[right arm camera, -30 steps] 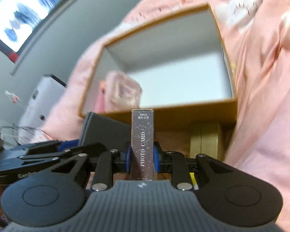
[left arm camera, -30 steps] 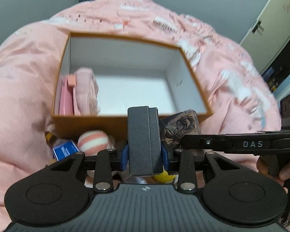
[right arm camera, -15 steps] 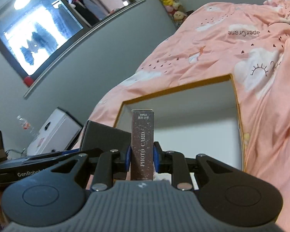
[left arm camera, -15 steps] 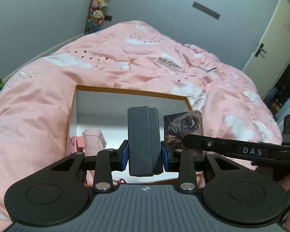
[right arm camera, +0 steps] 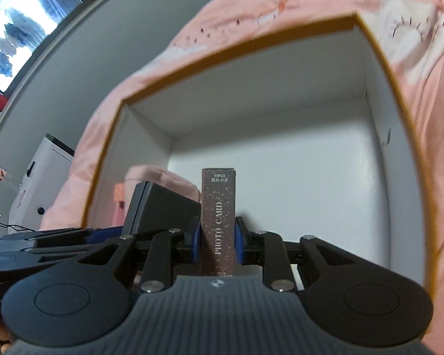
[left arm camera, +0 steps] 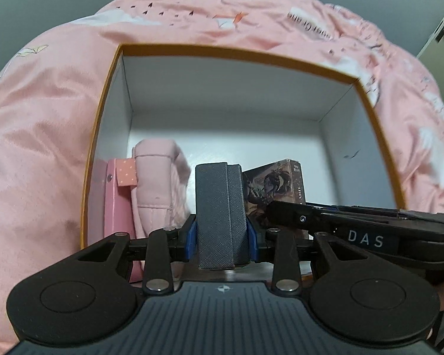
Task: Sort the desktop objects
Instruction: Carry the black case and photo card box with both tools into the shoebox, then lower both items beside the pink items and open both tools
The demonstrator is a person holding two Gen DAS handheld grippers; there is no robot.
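Observation:
My left gripper (left arm camera: pixel 221 236) is shut on a dark grey textured case (left arm camera: pixel 219 207), held upright over the near part of an open orange box with a white inside (left arm camera: pixel 236 124). My right gripper (right arm camera: pixel 217 244) is shut on a brown "PHOTO CARD" box (right arm camera: pixel 219 213), held upright just to the right of the grey case (right arm camera: pixel 159 204); it also shows in the left wrist view (left arm camera: pixel 273 189). Both held items are inside the box opening. A pink pouch (left arm camera: pixel 157 177) and a pink booklet (left arm camera: pixel 117 201) stand against the box's left wall.
The box rests on a pink quilt (left arm camera: pixel 44 118) with cloud prints. The box's floor to the right and back is bare white (right arm camera: pixel 310 177). A white appliance (right arm camera: pixel 41 183) and a window (right arm camera: pixel 20 26) are off to the left.
Both grippers, with their items, rose and tilted up over the box, then dropped forward into its opening. The box now fills both views.

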